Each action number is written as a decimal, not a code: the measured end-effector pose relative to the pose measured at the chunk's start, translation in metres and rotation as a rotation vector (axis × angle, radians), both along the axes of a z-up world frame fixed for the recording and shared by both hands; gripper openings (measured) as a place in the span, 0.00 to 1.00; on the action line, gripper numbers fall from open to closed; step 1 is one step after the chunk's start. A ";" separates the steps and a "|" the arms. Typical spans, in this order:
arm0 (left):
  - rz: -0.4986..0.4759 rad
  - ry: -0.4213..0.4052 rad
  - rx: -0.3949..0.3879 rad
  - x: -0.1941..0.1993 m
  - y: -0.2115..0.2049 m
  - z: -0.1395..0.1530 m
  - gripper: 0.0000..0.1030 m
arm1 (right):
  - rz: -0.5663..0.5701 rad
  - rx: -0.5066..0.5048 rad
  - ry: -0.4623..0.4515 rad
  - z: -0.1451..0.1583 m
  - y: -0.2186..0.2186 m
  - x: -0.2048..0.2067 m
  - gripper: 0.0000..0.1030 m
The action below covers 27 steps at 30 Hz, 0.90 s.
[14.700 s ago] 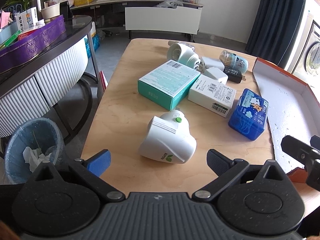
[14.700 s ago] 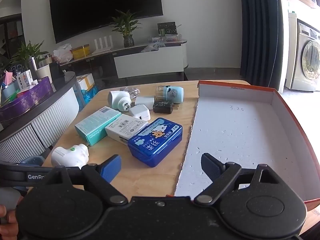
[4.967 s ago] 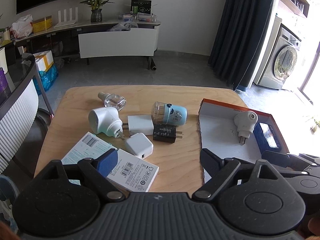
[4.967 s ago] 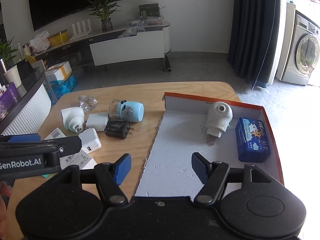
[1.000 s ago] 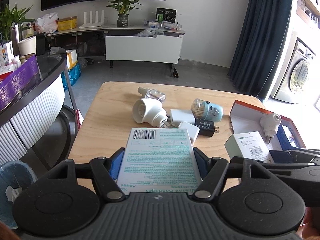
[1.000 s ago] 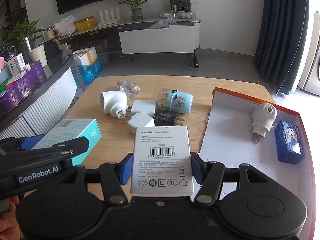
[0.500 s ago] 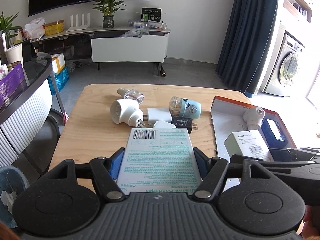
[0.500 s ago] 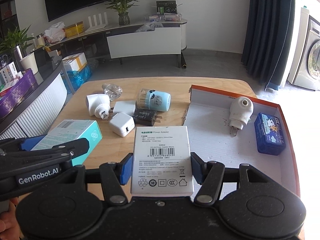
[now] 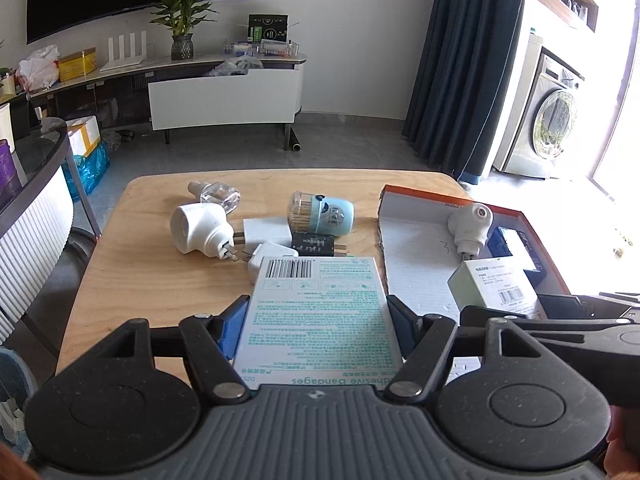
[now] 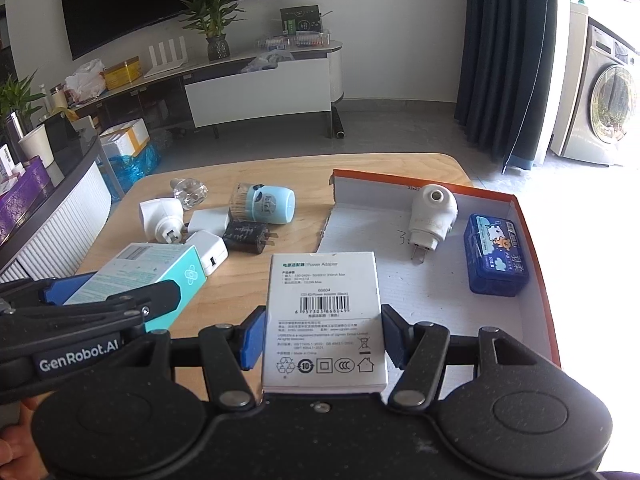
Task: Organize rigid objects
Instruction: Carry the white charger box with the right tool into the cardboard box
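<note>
My left gripper (image 9: 316,326) is shut on a teal bandage box (image 9: 318,312), held above the wooden table (image 9: 152,292). It also shows in the right wrist view (image 10: 136,276). My right gripper (image 10: 322,334) is shut on a white power adapter box (image 10: 324,316), also seen in the left wrist view (image 9: 494,286), over the left part of the orange-rimmed tray (image 10: 536,276). In the tray lie a white plug-in device (image 10: 432,216) and a blue tin (image 10: 496,256).
On the table lie a white round plug (image 9: 200,230), a clear bottle (image 9: 218,196), a light-blue toothpick jar (image 9: 322,214), two white chargers (image 10: 208,220) and a black charger (image 10: 244,236). A curved counter (image 9: 36,200) stands left, a washing machine (image 9: 552,120) right.
Both grippers, each holding its box, have moved right toward the tray. The right gripper's adapter box now hangs over the tray's left part.
</note>
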<state>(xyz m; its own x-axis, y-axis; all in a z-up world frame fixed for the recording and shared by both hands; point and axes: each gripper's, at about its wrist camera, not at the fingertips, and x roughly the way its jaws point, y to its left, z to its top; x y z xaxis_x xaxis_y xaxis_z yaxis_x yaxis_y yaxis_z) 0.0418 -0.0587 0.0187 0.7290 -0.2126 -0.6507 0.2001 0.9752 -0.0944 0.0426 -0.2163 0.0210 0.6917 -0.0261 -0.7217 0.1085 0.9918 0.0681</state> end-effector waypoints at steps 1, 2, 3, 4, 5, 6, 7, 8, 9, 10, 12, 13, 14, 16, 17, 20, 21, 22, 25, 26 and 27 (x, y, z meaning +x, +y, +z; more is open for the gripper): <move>-0.005 0.000 0.001 0.000 -0.002 0.000 0.69 | -0.004 0.001 0.000 0.000 -0.002 -0.001 0.69; -0.011 0.001 0.003 0.000 -0.004 0.000 0.69 | -0.008 0.002 -0.002 0.001 -0.004 -0.002 0.69; -0.016 0.001 0.004 0.001 -0.006 0.000 0.69 | -0.013 0.001 -0.002 0.001 -0.006 -0.002 0.69; -0.020 0.001 0.005 0.001 -0.009 0.000 0.69 | -0.017 0.001 -0.004 0.002 -0.007 -0.003 0.69; -0.024 0.002 0.006 0.001 -0.011 0.000 0.69 | -0.022 0.000 -0.005 0.002 -0.009 -0.003 0.69; -0.029 0.002 0.006 0.001 -0.012 0.000 0.69 | -0.027 0.000 -0.005 0.002 -0.011 -0.004 0.69; -0.034 0.001 0.006 0.001 -0.014 0.000 0.69 | -0.031 0.000 -0.005 0.002 -0.013 -0.004 0.69; -0.038 0.001 0.006 0.001 -0.015 0.000 0.69 | -0.036 0.001 -0.005 0.002 -0.015 -0.004 0.69; -0.043 0.002 0.008 0.001 -0.018 0.000 0.69 | -0.041 0.001 -0.006 0.002 -0.017 -0.005 0.69; -0.047 0.002 0.009 0.002 -0.019 0.000 0.69 | -0.047 0.002 -0.006 0.002 -0.019 -0.005 0.69; -0.056 0.002 0.012 0.003 -0.024 0.000 0.69 | -0.060 0.003 -0.006 0.003 -0.024 -0.006 0.69; -0.061 0.002 0.013 0.002 -0.026 0.000 0.69 | -0.066 0.005 -0.008 0.003 -0.026 -0.006 0.69; -0.066 0.001 0.014 0.003 -0.028 0.000 0.69 | -0.070 0.005 -0.009 0.004 -0.028 -0.007 0.69; -0.074 0.002 0.017 0.003 -0.032 -0.001 0.69 | -0.081 0.005 -0.012 0.004 -0.032 -0.007 0.69; -0.080 0.003 0.018 0.004 -0.034 -0.001 0.69 | -0.086 0.006 -0.013 0.004 -0.034 -0.007 0.69; -0.093 0.005 0.021 0.005 -0.040 -0.002 0.69 | -0.099 0.006 -0.014 0.004 -0.040 -0.008 0.69; -0.097 0.006 0.022 0.005 -0.042 -0.002 0.69 | -0.102 0.007 -0.014 0.004 -0.041 -0.008 0.69; -0.101 0.007 0.023 0.005 -0.043 -0.003 0.69 | -0.106 0.007 -0.014 0.004 -0.043 -0.009 0.69; -0.114 0.009 0.026 0.006 -0.048 -0.003 0.69 | -0.116 0.008 -0.014 0.003 -0.047 -0.009 0.69; -0.118 0.010 0.027 0.007 -0.050 -0.004 0.69 | -0.120 0.009 -0.014 0.003 -0.049 -0.009 0.69; -0.121 0.011 0.028 0.007 -0.051 -0.004 0.69 | -0.125 0.010 -0.013 0.002 -0.050 -0.009 0.69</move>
